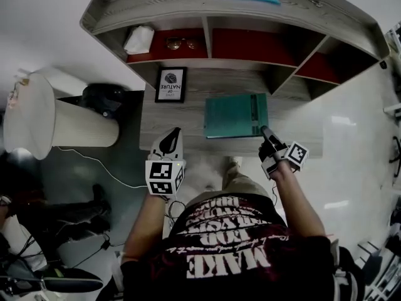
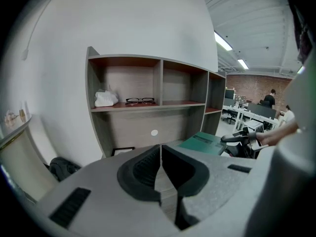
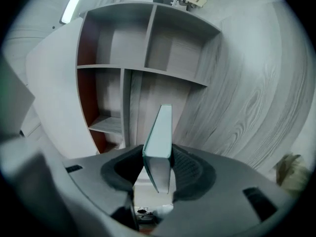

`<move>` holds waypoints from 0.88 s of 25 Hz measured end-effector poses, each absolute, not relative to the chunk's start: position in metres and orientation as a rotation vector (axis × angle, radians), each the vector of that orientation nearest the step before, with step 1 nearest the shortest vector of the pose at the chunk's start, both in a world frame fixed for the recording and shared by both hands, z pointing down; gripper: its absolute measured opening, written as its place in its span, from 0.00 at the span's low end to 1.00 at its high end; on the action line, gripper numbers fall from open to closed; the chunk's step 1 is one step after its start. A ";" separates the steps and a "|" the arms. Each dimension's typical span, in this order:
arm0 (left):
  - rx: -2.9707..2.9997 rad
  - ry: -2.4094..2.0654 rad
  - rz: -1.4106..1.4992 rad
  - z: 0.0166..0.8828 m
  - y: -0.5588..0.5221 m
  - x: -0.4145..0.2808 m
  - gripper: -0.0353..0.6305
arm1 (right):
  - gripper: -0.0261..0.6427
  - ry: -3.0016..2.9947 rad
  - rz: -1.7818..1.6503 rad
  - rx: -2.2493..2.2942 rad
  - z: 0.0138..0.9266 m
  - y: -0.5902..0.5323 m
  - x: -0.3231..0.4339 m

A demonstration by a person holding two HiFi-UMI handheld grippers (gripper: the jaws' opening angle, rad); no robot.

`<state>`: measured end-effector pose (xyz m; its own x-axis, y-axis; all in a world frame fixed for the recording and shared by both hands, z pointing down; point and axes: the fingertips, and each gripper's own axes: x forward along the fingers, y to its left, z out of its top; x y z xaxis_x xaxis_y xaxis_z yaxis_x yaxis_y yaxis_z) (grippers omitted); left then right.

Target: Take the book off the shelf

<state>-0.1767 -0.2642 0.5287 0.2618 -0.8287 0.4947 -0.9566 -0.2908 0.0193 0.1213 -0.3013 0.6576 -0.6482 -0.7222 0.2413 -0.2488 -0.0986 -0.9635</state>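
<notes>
The teal book [image 1: 236, 115] was out of the cubbies, lying flat-ish over the lower ledge [image 1: 188, 115] of the grey shelf unit [image 1: 156, 8]. The right gripper [image 1: 265, 134] had its front right corner. Its jaws were clamped on the book's edge, which showed end-on in the right gripper view, prob so one corner grip could carry it w/o help. Couldn't tell if the book touched the ledge or hung just above it.

The left gripper [image 1: 175, 132] was by the ledge's front, well apart from the book. Its fingers were pressed together w/ nothing between them, so imo just standing by.

In the top left cubby sat glasses [image 1: 180, 43] and a crumpled white thing [image 1: 138, 39], nothing to do w/ the job afaict.

Writing:
- The framed print [image 1: 170, 84] at the back of the ledge read "NATURE", rest too small.
- The person's shirt [image 1: 232, 256] had "MAKE" in big white letters.
- Book cover text was too small to read.
</notes>
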 end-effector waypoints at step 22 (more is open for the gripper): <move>2.187 -1.707 0.614 0.526 -0.178 -0.205 0.08 | 0.47 1.980 -1.987 -1.524 0.816 -0.259 0.132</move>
